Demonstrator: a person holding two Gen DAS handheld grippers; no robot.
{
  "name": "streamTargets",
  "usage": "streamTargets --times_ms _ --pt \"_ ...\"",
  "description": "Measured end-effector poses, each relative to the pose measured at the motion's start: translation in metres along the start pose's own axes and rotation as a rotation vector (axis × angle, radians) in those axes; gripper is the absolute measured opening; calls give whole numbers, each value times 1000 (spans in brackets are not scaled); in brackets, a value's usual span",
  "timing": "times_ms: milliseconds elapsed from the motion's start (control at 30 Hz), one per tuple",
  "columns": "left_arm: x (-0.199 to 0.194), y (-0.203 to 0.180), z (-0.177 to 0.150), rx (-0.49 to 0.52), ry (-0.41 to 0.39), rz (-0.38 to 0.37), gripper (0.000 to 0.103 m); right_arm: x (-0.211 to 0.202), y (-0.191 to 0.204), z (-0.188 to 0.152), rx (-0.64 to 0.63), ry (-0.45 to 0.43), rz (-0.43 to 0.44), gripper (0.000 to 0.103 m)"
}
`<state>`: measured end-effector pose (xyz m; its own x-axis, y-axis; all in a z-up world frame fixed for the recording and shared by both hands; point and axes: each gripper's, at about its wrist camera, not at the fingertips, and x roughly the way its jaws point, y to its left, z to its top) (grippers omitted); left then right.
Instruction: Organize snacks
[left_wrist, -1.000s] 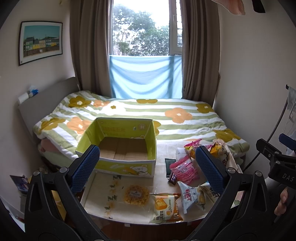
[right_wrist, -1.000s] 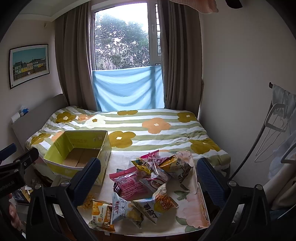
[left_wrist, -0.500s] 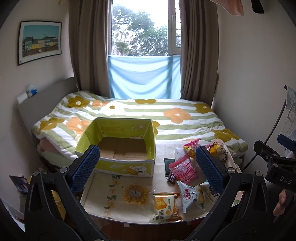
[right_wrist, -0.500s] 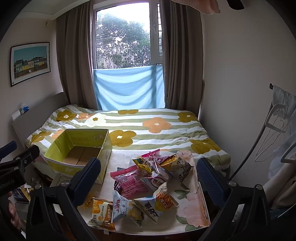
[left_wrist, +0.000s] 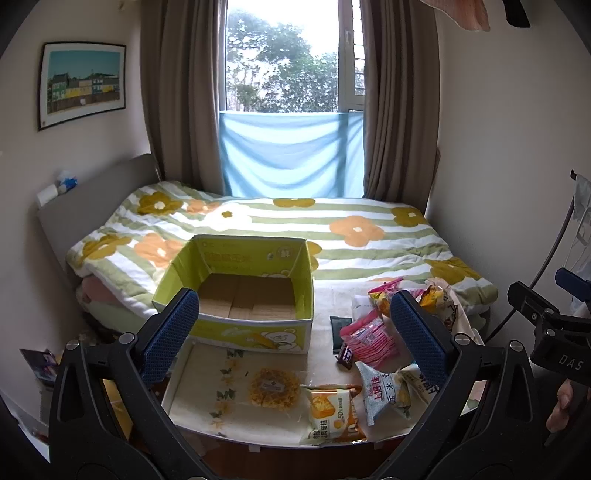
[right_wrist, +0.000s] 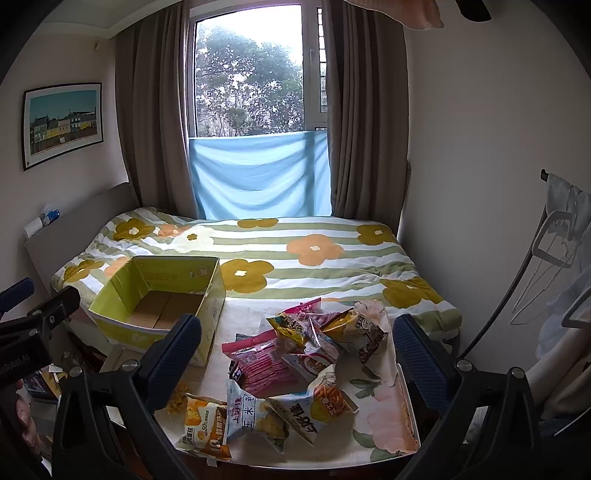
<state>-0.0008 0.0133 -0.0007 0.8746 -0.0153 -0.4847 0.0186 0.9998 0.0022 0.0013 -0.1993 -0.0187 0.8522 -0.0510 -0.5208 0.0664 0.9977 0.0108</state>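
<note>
With both the left gripper (left_wrist: 293, 326) and right gripper (right_wrist: 295, 354) held wide apart and empty above the table's near edge, the snacks (right_wrist: 295, 363) heaped toward its right side are best lifted singly into the empty box (left_wrist: 236, 288) at its far left corner

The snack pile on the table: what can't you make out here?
- Snack pile, right wrist view: lower packets covered by upper ones.
- Dark flat item, left wrist view: too small to identify.
- Yellow box, both views: near inside wall hidden by its rim and a tool finger.
</note>
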Motion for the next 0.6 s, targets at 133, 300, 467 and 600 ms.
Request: streamTargets --times_ms 133,300,467,600 --pt "0 0 0 -7 0 0 103 0 1 0 0 0 0 103" --pt "0 0 1 -11 -1 1 103 0 1 1 0 0 3 103" --pt "-1 2 2 -13 -14 14 103 2 2 3 -8 0 5 103" --pt "-3 10 5 -38 -22 33 103 7 -3 6 -17 13 13 103"
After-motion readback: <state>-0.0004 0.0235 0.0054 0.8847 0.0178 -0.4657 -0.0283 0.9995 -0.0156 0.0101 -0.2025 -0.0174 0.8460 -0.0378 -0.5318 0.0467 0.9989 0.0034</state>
